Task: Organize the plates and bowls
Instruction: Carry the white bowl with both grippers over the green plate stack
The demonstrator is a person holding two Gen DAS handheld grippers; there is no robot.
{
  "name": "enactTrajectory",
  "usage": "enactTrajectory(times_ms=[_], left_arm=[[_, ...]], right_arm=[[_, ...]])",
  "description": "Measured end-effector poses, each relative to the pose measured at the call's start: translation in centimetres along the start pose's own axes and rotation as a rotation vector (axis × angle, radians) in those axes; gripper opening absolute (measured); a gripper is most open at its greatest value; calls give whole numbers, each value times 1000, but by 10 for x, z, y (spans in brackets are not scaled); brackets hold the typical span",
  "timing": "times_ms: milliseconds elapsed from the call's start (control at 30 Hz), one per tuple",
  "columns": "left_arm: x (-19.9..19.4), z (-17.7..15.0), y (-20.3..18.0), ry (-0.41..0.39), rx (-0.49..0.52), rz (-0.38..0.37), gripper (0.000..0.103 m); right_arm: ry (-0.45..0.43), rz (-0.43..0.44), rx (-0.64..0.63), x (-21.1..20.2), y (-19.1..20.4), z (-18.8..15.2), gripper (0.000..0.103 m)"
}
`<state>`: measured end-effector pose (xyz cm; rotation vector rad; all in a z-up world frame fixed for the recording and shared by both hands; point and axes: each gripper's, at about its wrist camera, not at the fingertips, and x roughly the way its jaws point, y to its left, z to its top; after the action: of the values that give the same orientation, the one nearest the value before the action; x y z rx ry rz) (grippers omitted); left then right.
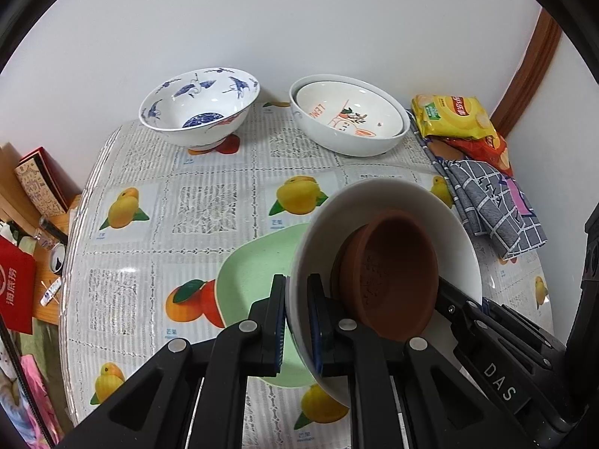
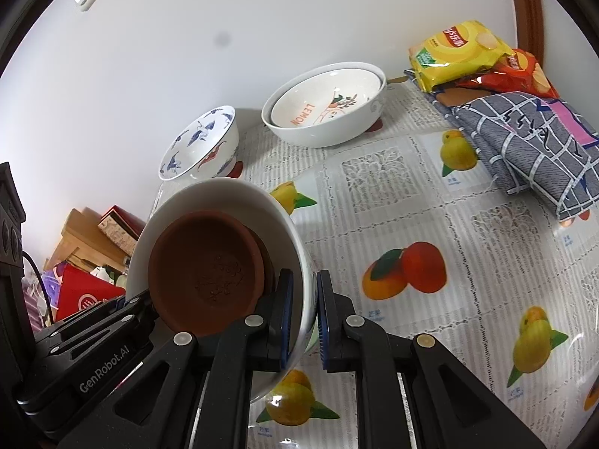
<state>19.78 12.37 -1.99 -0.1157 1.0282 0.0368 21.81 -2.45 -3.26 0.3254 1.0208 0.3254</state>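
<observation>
Both grippers hold one white bowl (image 1: 393,202) by opposite rims, lifted and tilted. Inside it lie brown clay dishes (image 1: 389,273), seemingly two nested. My left gripper (image 1: 297,292) is shut on the bowl's left rim. My right gripper (image 2: 301,288) is shut on the right rim of the same bowl (image 2: 224,194), with the brown dishes (image 2: 206,273) inside. A green plate (image 1: 254,273) lies on the table under the bowl. A blue-patterned bowl (image 1: 198,108) stands at the back left. A white bowl with a lemon-print bowl nested in it (image 1: 348,116) stands at the back right.
The round table (image 2: 411,205) has a fruit-print cloth and stands against a white wall. Snack bags (image 1: 453,116) and a folded grey checked cloth (image 1: 494,205) lie at the right. Boxes and a red bag (image 1: 15,288) sit beyond the table's left edge.
</observation>
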Motion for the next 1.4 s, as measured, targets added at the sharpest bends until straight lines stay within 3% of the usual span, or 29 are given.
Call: enactTrajectory(times_ms=[1400], left_arm=[[54, -9, 35, 89, -40, 36, 11]], right_arm=[[95, 7, -34, 64, 11, -10, 12]])
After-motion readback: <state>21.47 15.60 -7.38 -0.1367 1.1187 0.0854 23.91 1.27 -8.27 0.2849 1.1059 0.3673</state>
